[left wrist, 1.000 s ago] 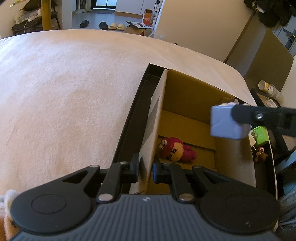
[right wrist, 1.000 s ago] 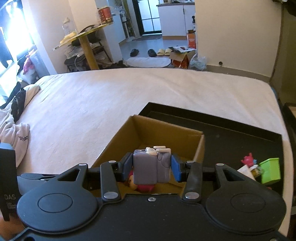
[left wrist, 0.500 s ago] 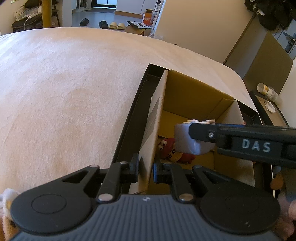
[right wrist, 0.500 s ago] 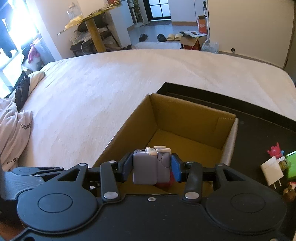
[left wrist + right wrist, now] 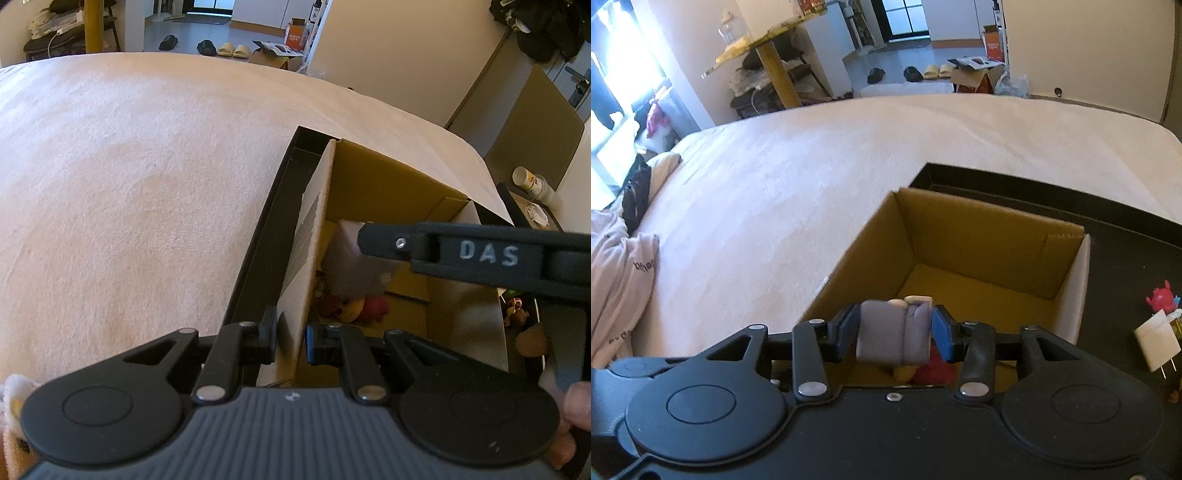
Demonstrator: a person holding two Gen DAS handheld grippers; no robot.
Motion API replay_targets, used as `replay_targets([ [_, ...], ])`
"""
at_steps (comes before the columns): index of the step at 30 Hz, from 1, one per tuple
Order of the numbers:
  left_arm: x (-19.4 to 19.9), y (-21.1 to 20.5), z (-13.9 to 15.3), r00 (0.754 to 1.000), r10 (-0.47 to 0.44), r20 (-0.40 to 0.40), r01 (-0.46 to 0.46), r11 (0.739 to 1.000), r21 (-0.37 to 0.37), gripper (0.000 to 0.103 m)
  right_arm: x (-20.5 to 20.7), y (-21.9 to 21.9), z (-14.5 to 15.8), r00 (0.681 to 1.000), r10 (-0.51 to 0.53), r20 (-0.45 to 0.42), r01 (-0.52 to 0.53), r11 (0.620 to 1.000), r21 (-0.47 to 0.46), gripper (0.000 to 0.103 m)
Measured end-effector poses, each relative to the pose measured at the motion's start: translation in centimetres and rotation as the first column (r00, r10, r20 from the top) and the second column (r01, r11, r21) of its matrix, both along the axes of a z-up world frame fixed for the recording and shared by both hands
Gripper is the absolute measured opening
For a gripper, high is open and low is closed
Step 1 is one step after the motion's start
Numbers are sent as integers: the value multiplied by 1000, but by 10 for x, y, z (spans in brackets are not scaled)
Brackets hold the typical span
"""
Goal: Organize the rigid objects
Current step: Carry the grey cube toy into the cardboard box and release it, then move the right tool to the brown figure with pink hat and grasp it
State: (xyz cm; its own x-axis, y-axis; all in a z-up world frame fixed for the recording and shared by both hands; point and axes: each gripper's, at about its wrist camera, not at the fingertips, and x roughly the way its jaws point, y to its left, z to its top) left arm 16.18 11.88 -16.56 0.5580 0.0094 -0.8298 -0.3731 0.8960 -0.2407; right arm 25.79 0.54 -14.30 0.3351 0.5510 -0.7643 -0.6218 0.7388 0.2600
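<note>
Holding a small grey-lilac block-shaped toy [image 5: 893, 334] between its blue pads, the right tool [image 5: 894, 334] is narrowed onto the toy's two sides, and the toy is seen hanging just inside the near end of the open brown cardboard box [image 5: 990, 236]. In the left wrist view the same toy [image 5: 349, 240] shows blurred at the tip of the right tool's black arm, below the box's rim and above the floor of the box.

Directly beneath the toy a red and yellow plush figure [image 5: 354, 306] is already lying on the box floor, so at least one item is judged to be stowed. The grey toy itself is not yet released; letting it go is judged to be the step in hand.

The left tool [image 5: 291, 338] is closed to a narrow gap on the near wall of the cardboard box, one finger outside and one inside, steadying it. The box stands in a shallow black tray [image 5: 1137, 273] that rests on a bed covered with a pale pink fleece blanket [image 5: 798, 192].

On the tray, well apart from the box, a small red figurine [image 5: 1160, 297], a white plug-like charger [image 5: 1156, 345] and other small things, too small to identify, are left to be sorted.
</note>
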Motion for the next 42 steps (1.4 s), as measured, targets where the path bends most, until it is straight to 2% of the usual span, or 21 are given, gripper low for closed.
replay_targets([
  [21, 2, -6, 0, 1000, -9, -1, 9, 1000, 11, 13, -12, -48, 32, 1000, -22, 22, 22, 1000, 3, 46],
  [30, 3, -8, 0, 1000, -8, -6, 8, 1000, 25, 13, -9, -73, 33, 999, -50, 17, 50, 999, -11, 47],
  [35, 3, -9, 0, 1000, -9, -9, 9, 999, 32, 13, -7, -87, 34, 997, -72, 29, 73, 997, -17, 51],
  [42, 3, -7, 0, 1000, 1, -8, -1, 1000, 21, 13, 0, -122, 27, 991, -131, 33, 133, 990, -55, 51],
])
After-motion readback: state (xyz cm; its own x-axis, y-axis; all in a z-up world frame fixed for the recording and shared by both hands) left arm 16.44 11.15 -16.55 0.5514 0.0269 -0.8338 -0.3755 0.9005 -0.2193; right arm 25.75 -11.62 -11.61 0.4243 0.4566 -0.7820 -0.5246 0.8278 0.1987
